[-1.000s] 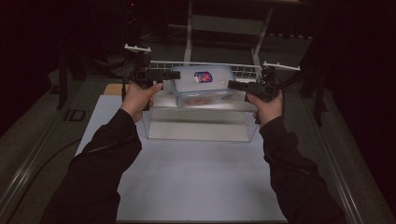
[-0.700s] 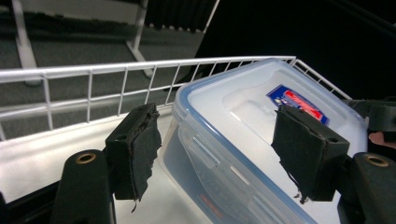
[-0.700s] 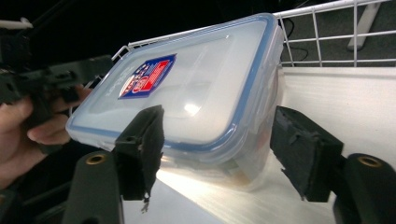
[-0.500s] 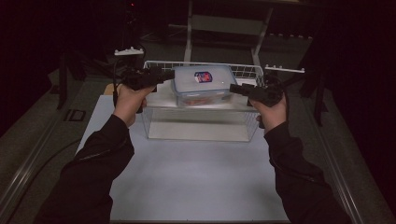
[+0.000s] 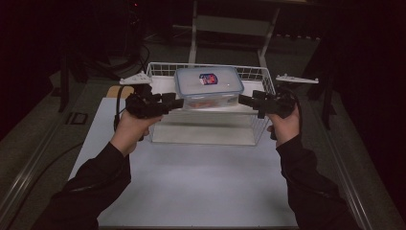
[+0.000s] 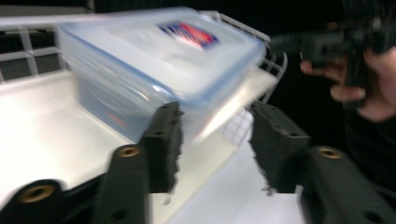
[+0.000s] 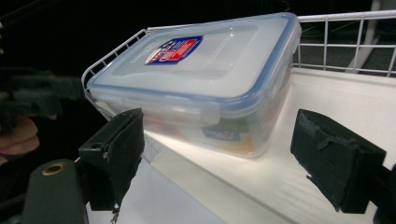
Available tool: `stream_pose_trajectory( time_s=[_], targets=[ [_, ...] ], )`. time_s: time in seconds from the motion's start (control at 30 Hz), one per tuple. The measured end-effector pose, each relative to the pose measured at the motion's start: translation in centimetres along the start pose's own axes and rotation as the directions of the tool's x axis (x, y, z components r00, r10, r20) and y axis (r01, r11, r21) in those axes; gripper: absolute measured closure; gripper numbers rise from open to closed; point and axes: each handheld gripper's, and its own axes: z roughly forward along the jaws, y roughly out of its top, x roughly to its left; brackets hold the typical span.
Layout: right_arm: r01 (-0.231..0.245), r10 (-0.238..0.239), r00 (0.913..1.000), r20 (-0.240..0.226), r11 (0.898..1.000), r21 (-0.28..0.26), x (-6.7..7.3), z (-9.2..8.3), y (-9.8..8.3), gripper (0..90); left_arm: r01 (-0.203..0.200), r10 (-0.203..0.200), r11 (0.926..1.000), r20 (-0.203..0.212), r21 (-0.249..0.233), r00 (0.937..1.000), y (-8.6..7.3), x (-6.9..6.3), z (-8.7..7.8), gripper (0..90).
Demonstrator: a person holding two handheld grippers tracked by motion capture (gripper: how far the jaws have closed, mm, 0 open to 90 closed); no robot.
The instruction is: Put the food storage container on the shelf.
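Observation:
A clear plastic box [image 5: 208,86] with a blue-edged lid and a red and blue sticker stands in a white wire basket [image 5: 163,65]. My left gripper [image 5: 174,102] is open at the box's left side, just outside the basket wall. My right gripper [image 5: 243,100] is open at the box's right side. In the left gripper view the open left gripper [image 6: 215,144] points at a near corner of the blurred box [image 6: 154,60], with the right gripper [image 6: 327,42] beyond. In the right gripper view the open right gripper [image 7: 219,158] faces the box [image 7: 201,70], and nothing lies between its jaws.
The basket stands at the far end of a white mat [image 5: 201,187] on the table. A metal rail [image 5: 354,191] runs along the table's right edge. A cable [image 5: 43,167] trails off at the left. Dark stands rise behind the basket.
Both grippers have drawn slightly outward and down from the box's sides, the left one more. The box and the basket have stayed put.

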Motion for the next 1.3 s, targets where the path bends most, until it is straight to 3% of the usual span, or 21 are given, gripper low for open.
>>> stream_pose_trajectory(
  time_s=[0.17, 0.33, 0.43, 0.5, 0.8, 1.03, 1.17, 1.3],
  targets=[
    [0.000, 0.000, 0.9999, -0.016, 1.000, -0.005, 0.2, -0.3, -0.6, 17.2, -0.021, 0.022, 0.9981, -0.017, 0.058, 0.9996, -1.1, -0.6, 1.5, 67.2],
    [0.002, -0.002, 0.9998, -0.018, 1.000, 0.000, 0.2, -0.3, -1.0, 17.5, -0.027, 0.030, 0.9974, -0.041, 0.066, 0.9987, -1.3, -0.6, 2.7, 82.1],
    [0.004, -0.004, 0.9998, -0.021, 1.000, 0.002, 0.2, -0.3, -1.1, 17.6, -0.025, 0.029, 0.9968, -0.053, 0.075, 0.9982, -1.1, -0.4, 3.5, 86.4],
    [0.003, -0.003, 0.9998, -0.022, 1.000, 0.003, 0.2, -0.3, -1.2, 17.6, -0.041, 0.047, 0.9957, -0.076, 0.083, 0.9960, -1.1, -0.4, 3.9, 86.4],
    [0.002, -0.002, 0.9995, -0.032, 1.000, 0.005, 0.2, -0.5, -1.7, 17.7, -0.003, 0.013, 0.9967, -0.117, 0.081, 0.9930, -0.6, 0.6, 4.7, 86.8],
    [0.001, -0.001, 0.9991, -0.042, 1.000, 0.008, 0.3, -0.3, -2.0, 17.7, -0.009, 0.022, 0.9963, -0.151, 0.086, 0.9884, -0.3, 1.4, 5.0, 86.5],
    [-0.001, 0.001, 0.9987, -0.051, 1.000, 0.009, 0.3, -0.3, -2.2, 17.7, -0.007, 0.017, 0.9968, -0.136, 0.079, 0.9905, -0.4, 1.4, 4.8, 84.6],
    [0.005, -0.004, 0.9977, -0.067, 1.000, 0.005, 0.7, -0.3, -2.7, 17.6, -0.046, 0.053, 0.9954, -0.082, 0.083, 0.9952, -1.2, 0.1, 4.4, 70.0]
  ],
)
